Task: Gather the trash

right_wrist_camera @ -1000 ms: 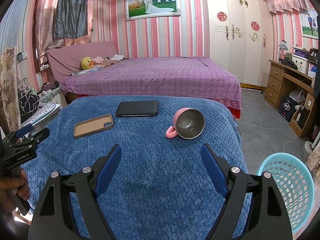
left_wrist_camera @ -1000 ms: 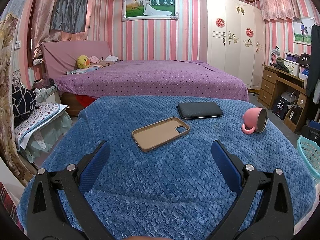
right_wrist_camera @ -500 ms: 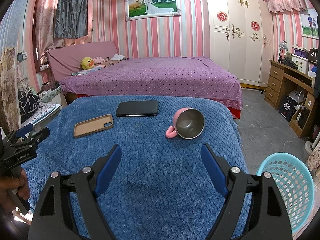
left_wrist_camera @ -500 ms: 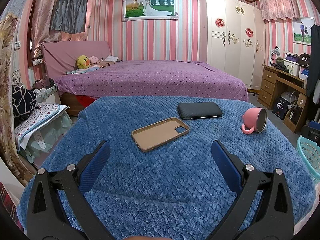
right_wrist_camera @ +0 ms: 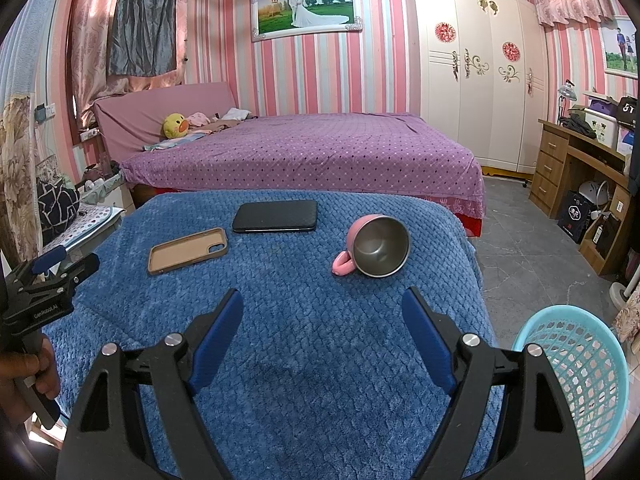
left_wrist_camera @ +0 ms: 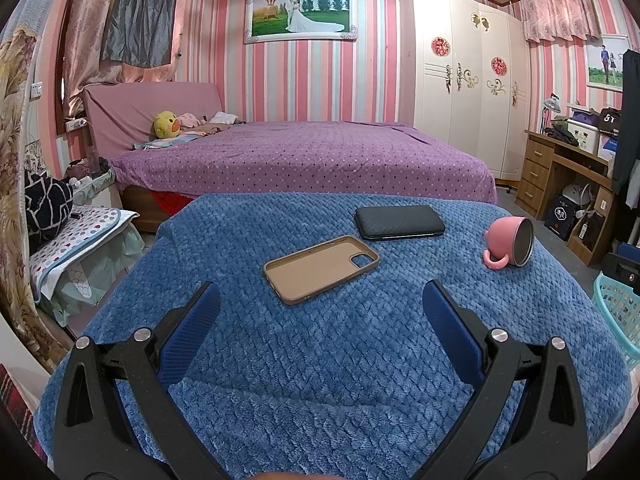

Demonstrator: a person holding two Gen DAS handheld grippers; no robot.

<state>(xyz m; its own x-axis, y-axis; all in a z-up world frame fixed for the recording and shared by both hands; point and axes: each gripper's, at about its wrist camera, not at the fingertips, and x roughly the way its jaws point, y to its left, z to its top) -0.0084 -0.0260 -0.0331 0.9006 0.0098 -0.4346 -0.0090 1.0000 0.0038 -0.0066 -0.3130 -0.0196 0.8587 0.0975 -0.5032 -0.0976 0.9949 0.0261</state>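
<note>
- Left gripper (left_wrist_camera: 320, 308) and right gripper (right_wrist_camera: 322, 310): jaws spread wide, nothing between them.
- Blue-blanketed bench (right_wrist_camera: 320, 360): tan phone case (right_wrist_camera: 187, 250), black phone (right_wrist_camera: 275, 217), tipped pink mug (right_wrist_camera: 374, 246) (steel-lined).
- Turquoise basket (right_wrist_camera: 576, 380) on the floor, right.

left hand-held gripper (left_wrist_camera: 321, 300): jaws wide, empty | right hand-held gripper (right_wrist_camera: 322, 307): jaws wide, empty

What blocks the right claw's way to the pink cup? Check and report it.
Nothing visible. The right claw stands open, and only bare blue blanket lies between it and the pink cup, which lies tipped on its side.
</note>
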